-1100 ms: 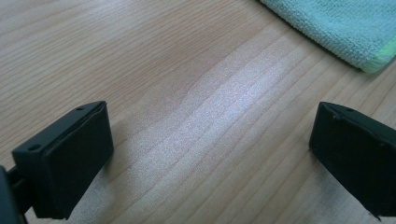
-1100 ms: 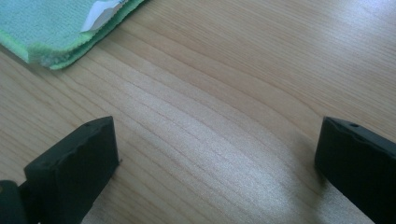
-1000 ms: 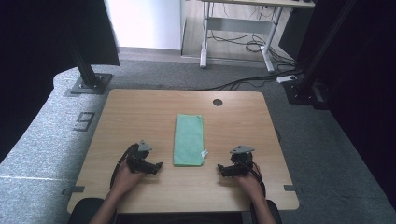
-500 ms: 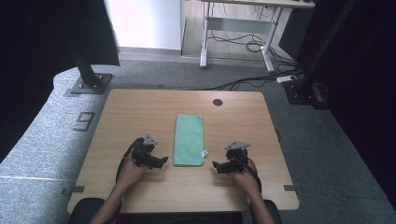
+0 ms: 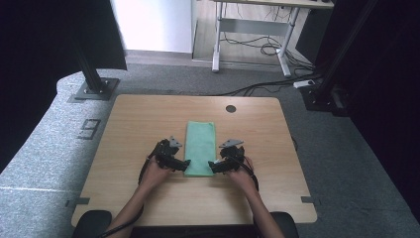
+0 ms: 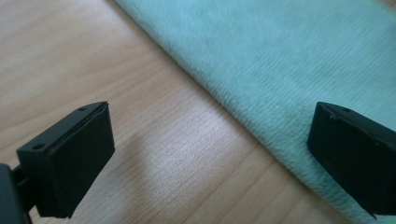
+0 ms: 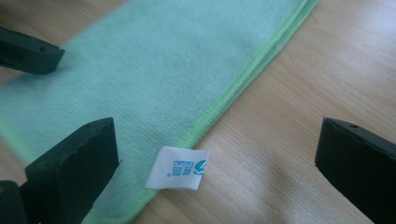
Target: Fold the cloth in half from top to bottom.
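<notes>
We see a folded green microfiber towel (image 5: 200, 148) lying flat near the middle of the wooden counter (image 5: 133, 124), long side running away from the person. Left claw (image 5: 184, 165) sits at the towel's near left corner, right claw (image 5: 213, 165) at its near right corner, both low on the counter and pointing inward at each other across the towel's near end.

In the left gripper view the left claw (image 6: 210, 154) is spread wide: one jaw over bare wood, the other over the towel (image 6: 299, 65) edge, the folded left edge running diagonally between them. Nothing is clamped. We cannot tell if the jaw tips touch the cloth.

In the right gripper view the right claw (image 7: 215, 163) is also spread wide: one jaw over the towel (image 7: 154, 70), the other over bare counter (image 7: 299, 93). The stitched lime-green hem runs between the jaws. A small white care label (image 7: 177, 169) with teal print sticks out from the hem onto the wood, just between the jaws. The tip of the left claw shows at the far side of the towel, upper left of that view.

Both hands (image 5: 153, 173) grip the tools from the near counter edge, forearms coming in from below. A round cable hole (image 5: 231, 108) sits in the counter beyond the towel.
</notes>
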`<state>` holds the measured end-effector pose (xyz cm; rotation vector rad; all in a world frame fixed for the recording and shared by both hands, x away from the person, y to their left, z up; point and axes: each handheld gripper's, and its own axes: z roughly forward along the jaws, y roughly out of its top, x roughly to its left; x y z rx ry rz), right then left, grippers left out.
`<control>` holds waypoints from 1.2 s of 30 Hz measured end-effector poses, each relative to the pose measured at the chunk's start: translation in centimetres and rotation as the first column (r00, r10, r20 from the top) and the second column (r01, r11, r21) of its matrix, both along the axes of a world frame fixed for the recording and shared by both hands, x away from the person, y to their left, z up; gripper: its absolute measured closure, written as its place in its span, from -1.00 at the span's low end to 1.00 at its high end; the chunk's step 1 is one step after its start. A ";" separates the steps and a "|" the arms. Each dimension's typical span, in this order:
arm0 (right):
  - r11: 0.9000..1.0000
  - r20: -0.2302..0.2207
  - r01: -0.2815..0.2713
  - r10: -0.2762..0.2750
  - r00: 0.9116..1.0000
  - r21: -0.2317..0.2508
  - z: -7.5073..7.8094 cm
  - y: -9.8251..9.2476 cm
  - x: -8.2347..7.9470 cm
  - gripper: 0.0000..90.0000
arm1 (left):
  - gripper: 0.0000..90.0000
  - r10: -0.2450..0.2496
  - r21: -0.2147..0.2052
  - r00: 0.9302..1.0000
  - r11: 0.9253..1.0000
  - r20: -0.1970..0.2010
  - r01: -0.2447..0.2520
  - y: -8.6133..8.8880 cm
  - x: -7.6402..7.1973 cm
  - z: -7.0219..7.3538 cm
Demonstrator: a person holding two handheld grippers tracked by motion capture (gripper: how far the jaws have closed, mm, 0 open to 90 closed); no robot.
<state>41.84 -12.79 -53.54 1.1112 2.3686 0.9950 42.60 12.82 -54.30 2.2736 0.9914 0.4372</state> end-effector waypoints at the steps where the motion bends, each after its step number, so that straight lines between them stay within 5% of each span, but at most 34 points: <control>1: 0.999 -0.008 0.000 0.000 1.000 -0.033 -0.7 0.2 0.2 -1.00 | -0.99 0.007 -0.030 1.000 1.000 -0.005 -0.007 0.2 0.0 -0.3; 13: 1.000 -0.024 0.011 -0.011 1.000 -0.012 -1.7 -0.1 -1.1 -1.00 | -0.97 -0.021 -0.029 1.000 0.999 -0.017 0.020 0.6 -1.5 -0.3; 22: 0.999 -0.030 -0.040 0.039 0.999 -0.033 -1.5 0.4 -3.5 -1.00 | -0.97 -0.056 -0.007 0.998 0.998 -0.030 0.056 0.9 -3.5 -0.1; 31: 0.996 -0.042 -0.083 0.082 0.996 -0.021 -1.6 0.3 -5.6 -1.00 | -0.97 -0.074 -0.041 0.995 0.997 -0.066 0.071 1.3 -5.7 -0.3; 36: 0.996 -0.043 -0.086 0.086 0.995 -0.008 -1.7 0.2 -6.4 -1.00 | -1.00 -0.098 -0.013 0.991 0.995 -0.087 0.097 1.3 -5.5 0.3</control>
